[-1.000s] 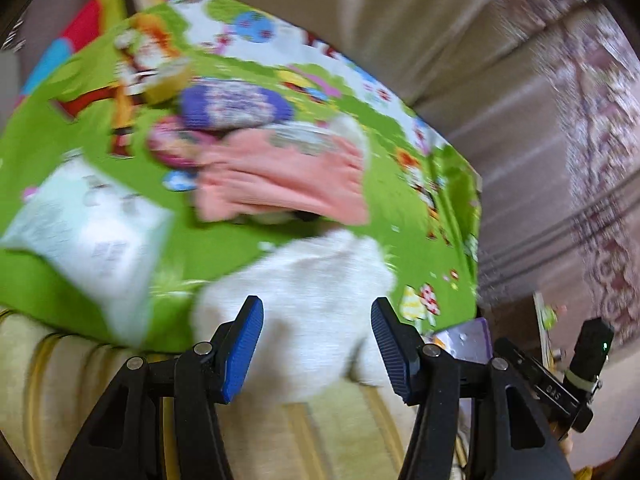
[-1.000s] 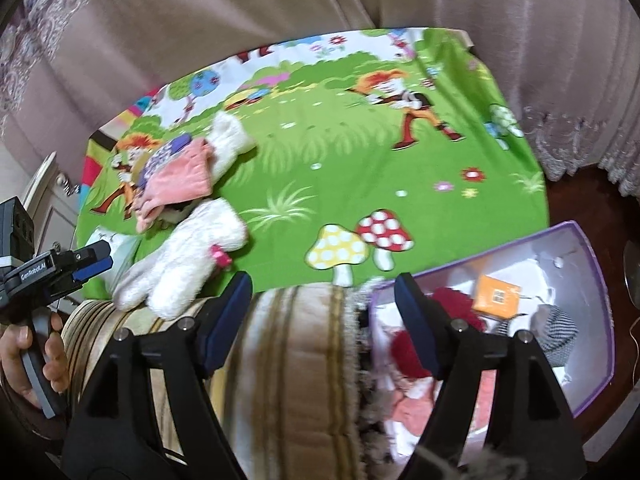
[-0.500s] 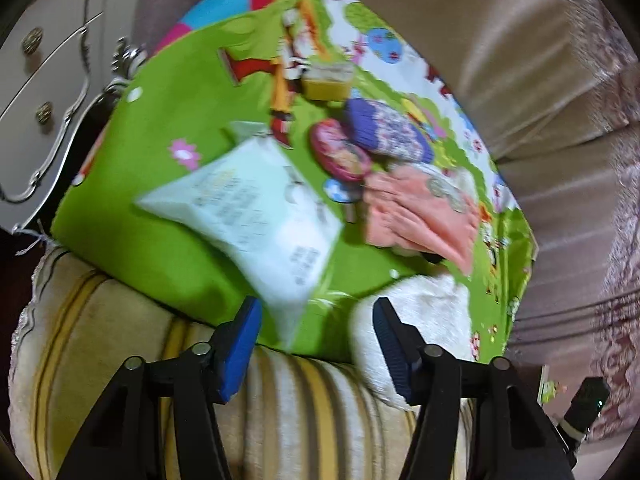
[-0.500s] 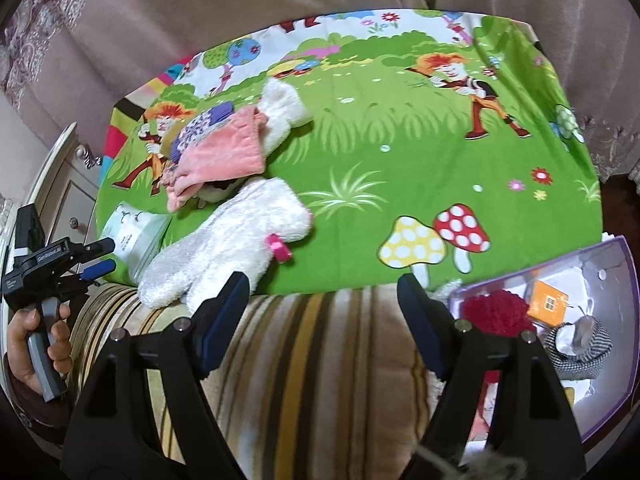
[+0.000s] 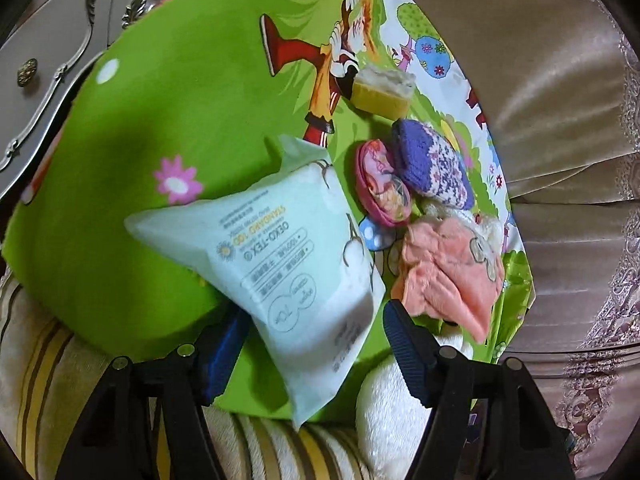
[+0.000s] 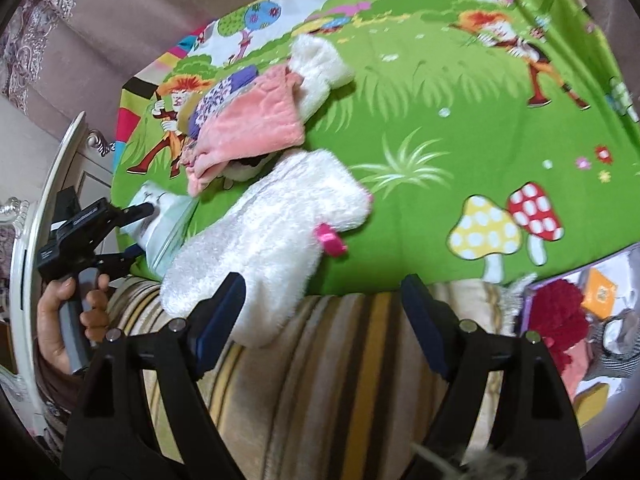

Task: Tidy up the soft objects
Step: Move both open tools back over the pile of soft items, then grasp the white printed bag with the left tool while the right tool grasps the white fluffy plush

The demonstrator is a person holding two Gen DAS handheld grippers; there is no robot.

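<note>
The left gripper (image 5: 312,348) is opening its fingers around the pale green plastic wipes pack (image 5: 280,276); the right gripper (image 6: 320,320) fingers are opening beside the white fluffy plush toy (image 6: 272,236), holding nothing.

Play mat (image 6: 460,128) spread over striped cushion (image 6: 340,360). On mat, left side in right-wrist view: plush toy (image 6: 272,236) nearest front edge, overhanging it. Folded cloth (image 6: 256,128) behind plush; knit sock (image 5: 434,164) behind cloth, round pouch (image 5: 382,182) touching sock. Sponge (image 5: 382,90) further back, apart. Wipes pack (image 5: 296,264) left of plush, at mat's front edge. Storage box (image 6: 592,320) off mat, front right, w/ soft items inside. Dresser (image 5: 44,60) beyond mat's left edge.
</note>
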